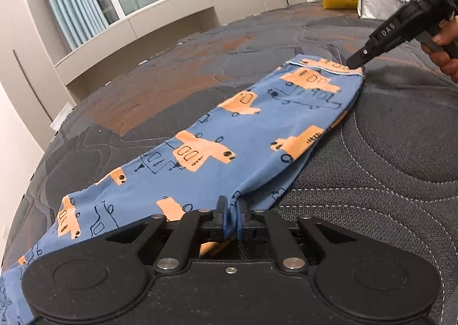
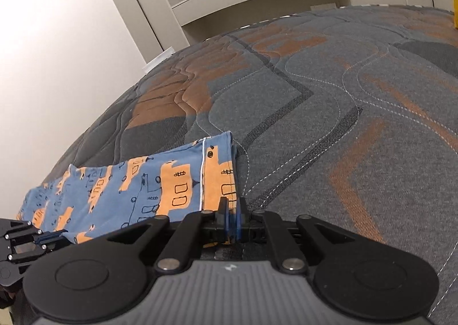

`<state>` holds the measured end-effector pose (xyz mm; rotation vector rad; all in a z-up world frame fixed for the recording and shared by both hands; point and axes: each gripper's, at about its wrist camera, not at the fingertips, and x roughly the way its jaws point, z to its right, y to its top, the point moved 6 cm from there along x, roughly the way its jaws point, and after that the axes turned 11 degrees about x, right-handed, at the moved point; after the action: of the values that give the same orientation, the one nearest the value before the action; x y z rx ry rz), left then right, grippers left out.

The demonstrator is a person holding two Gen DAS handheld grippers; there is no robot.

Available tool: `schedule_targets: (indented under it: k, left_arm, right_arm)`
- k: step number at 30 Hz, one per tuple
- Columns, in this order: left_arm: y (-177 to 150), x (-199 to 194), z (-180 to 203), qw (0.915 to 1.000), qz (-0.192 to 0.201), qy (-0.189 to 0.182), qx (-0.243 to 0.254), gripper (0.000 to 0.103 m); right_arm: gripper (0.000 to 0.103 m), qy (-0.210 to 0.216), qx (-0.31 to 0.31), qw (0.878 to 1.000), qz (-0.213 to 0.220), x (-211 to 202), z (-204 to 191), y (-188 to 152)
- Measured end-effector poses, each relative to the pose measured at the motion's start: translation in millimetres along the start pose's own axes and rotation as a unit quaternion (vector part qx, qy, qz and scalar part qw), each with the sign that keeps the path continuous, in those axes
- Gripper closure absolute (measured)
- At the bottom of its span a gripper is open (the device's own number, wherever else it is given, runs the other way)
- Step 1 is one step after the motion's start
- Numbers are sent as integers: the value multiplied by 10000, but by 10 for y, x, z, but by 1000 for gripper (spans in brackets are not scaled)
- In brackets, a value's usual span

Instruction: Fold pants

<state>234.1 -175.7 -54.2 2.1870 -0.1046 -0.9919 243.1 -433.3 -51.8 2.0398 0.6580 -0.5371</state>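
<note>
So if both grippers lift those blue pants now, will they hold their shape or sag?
The pants are thin and wrinkle at the left gripper, so they'd likely sag between it and the right gripper. Probably light, since pinched edges hold them.

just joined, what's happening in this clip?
A person with a handheld gripper in each hand is folding blue pants with an orange vehicle print, laid lengthwise on a grey quilted mattress. The left gripper is shut on the near edge of the fabric, about midway along. The right gripper is shut on a corner at the hemmed end with the white stitch line. The pants lie mostly flat; no crosswise fold is made yet.
</note>
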Motion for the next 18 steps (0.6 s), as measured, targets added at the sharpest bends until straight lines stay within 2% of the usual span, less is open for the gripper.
schedule_targets:
  k: [1, 3, 4, 6, 8, 10, 12, 13, 17, 18]
  left_arm:
    - [-1, -18, -20, 10000, 28, -3, -92, 84]
    - [-20, -72, -63, 9995, 91, 4, -308, 65]
    - [-39, -115, -85, 9990, 116, 55, -418, 59]
    - [-120, -234, -171, 9969, 176, 255, -726, 37]
    - [-259, -398, -278, 9918, 229, 492, -1158, 25]
    - [-424, -568, -383, 9843, 233, 706, -1601, 21]
    - [-618, -752, -494, 9748, 188, 971, -1998, 15]
    - [-712, -833, -539, 9703, 146, 1105, -2147, 13]
    - [-1086, -1102, -779, 9504, -76, 1611, -2658, 10]
    - [-1191, -1155, -863, 9433, -163, 1778, -2798, 10]
  right_arm:
    - [86, -19, -45, 10000, 33, -15, -8, 4]
    - [63, 48, -47, 10000, 57, -69, 22, 12]
    - [60, 92, -1, 9999, 72, -91, 36, 12]
    - [54, 174, 94, 9998, 65, -132, 76, -2]
    - [51, 316, 280, 9991, 29, -173, 115, -59]
    - [47, 466, 527, 9975, -17, -243, 150, -133]
    - [34, 669, 699, 9953, -23, -317, 123, -223]
    - [31, 777, 727, 9943, -22, -351, 88, -274]
    - [29, 922, 759, 9928, -120, -350, -67, -427]
    - [29, 919, 768, 9927, -166, -326, -109, -453]
